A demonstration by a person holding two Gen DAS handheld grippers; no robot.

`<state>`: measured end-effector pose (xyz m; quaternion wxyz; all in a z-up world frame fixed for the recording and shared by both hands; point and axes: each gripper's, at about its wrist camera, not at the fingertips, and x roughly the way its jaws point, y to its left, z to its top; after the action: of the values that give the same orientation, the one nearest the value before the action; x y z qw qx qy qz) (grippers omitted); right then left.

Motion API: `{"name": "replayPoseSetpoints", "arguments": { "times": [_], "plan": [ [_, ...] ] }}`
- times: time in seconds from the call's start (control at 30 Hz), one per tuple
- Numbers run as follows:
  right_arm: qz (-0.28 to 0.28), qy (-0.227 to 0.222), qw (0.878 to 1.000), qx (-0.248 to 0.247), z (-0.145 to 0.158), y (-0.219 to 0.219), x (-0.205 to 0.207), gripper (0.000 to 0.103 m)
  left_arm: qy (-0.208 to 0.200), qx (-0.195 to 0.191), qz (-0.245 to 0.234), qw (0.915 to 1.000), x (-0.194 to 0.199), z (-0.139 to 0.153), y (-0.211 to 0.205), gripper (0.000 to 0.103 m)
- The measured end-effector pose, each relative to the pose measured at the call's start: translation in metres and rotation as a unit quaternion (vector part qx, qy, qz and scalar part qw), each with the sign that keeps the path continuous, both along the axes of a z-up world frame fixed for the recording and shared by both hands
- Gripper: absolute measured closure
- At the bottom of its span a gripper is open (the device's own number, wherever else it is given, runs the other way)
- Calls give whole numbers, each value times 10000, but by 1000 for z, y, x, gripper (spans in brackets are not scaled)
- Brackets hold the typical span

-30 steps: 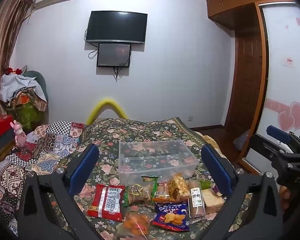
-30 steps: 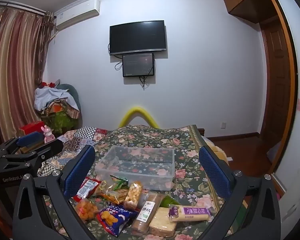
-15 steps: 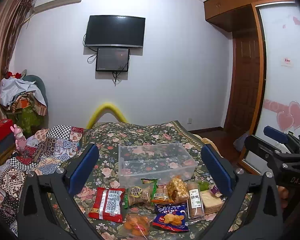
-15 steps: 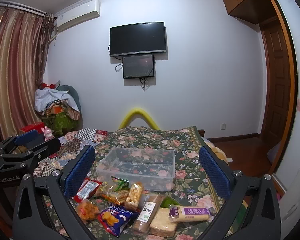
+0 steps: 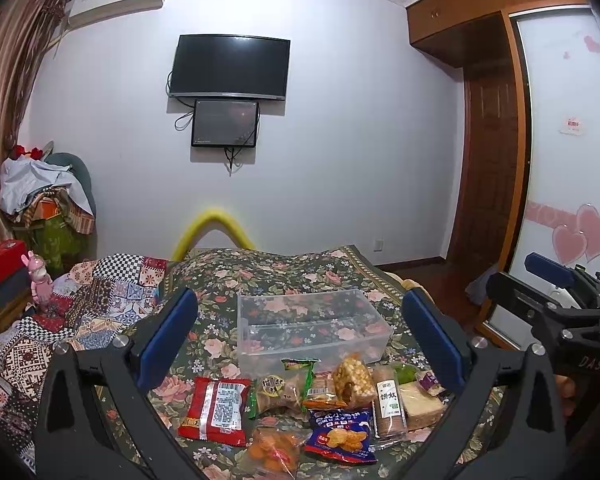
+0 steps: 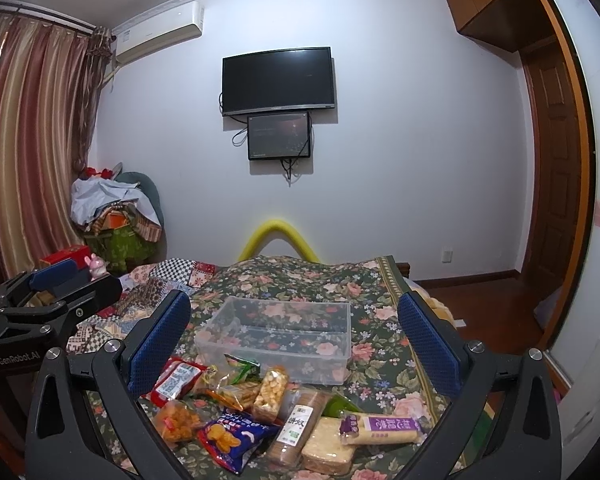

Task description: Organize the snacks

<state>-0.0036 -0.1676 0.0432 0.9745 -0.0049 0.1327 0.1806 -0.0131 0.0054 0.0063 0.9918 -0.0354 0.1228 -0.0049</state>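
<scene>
Below my left gripper [image 5: 300, 344], jaws wide and empty, the snacks [image 5: 312, 408] lie just before the clear bin [image 5: 312, 328]. In the right view, my right gripper [image 6: 296, 340] gapes equally wide, the purple packet [image 6: 380, 426] nearest it, long axis crosswise.

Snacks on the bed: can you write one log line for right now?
stage: start | left gripper: open, empty | right gripper: open, empty | snacks: on bedspread | clear bin: empty, behind snacks
</scene>
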Motion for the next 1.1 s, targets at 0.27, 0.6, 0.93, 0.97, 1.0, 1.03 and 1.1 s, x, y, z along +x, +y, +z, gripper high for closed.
{"name": "replayPoseSetpoints", "arguments": {
  "times": [0.27,0.6,0.93,0.97,1.0,1.03,1.1],
  "plan": [
    [-5,-55,10000,1,2,1,-2,0,3,-4,-14,10000,-1,2,0,0],
    [9,-66,10000,22,1,1,-2,0,-40,36,-13,10000,-5,2,-2,0],
    [9,-65,10000,16,1,2,-4,0,-68,37,-29,10000,-7,4,-2,0],
    [13,-64,10000,13,1,3,-4,0,-76,40,-26,10000,-7,4,-1,0],
    [14,-72,10000,13,1,4,-5,0,-81,40,-26,10000,-8,4,-1,0],
    [16,-77,10000,10,1,4,-5,0,-87,30,-28,10000,-8,5,0,0],
    [21,-82,10000,7,2,6,-6,0,-90,19,-33,10000,-8,5,0,0]
  ]
}}
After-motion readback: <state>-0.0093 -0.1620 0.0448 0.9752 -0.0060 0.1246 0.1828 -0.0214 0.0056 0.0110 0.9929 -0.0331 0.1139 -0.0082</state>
